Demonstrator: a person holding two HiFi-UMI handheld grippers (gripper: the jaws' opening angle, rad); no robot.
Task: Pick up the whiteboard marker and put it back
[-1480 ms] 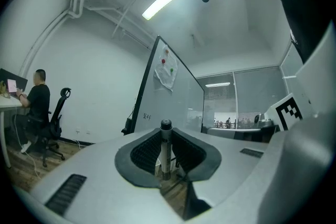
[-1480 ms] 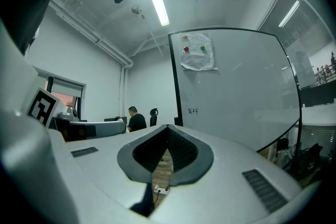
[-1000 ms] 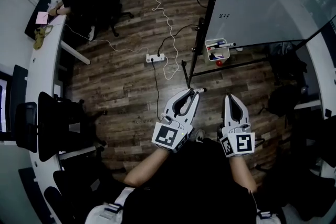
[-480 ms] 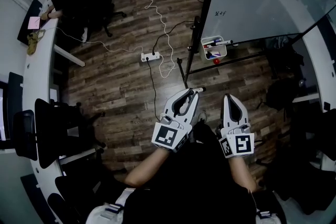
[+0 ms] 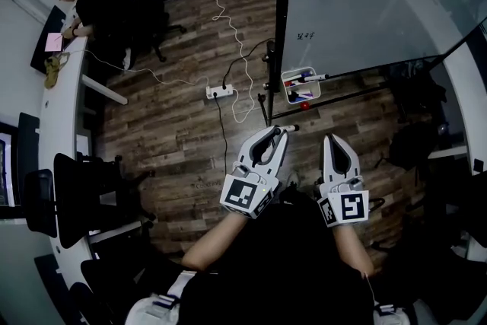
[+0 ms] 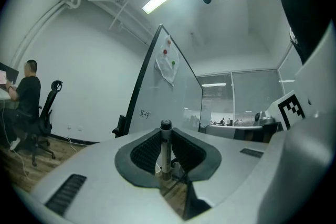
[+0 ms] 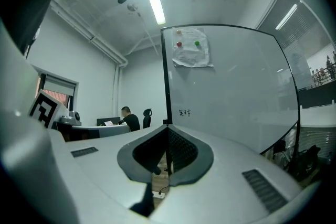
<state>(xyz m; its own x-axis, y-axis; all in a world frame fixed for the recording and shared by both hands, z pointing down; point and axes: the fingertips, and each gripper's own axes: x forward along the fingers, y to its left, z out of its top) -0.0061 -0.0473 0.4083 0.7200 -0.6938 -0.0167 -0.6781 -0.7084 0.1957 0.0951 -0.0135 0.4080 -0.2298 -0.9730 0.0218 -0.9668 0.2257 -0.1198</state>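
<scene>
Pickup looks done: the whiteboard marker (image 6: 166, 147) is pinched between the pads of the left hand-held gripper (image 5: 282, 132). Putting it back is what's left, I'd say. The marker tray (image 5: 284, 84) under the whiteboard (image 5: 365, 11) sits well ahead, and only the head view shows it. The right hand-held gripper (image 7: 167, 134) is clenched on nothing, clearest in its own view.
</scene>
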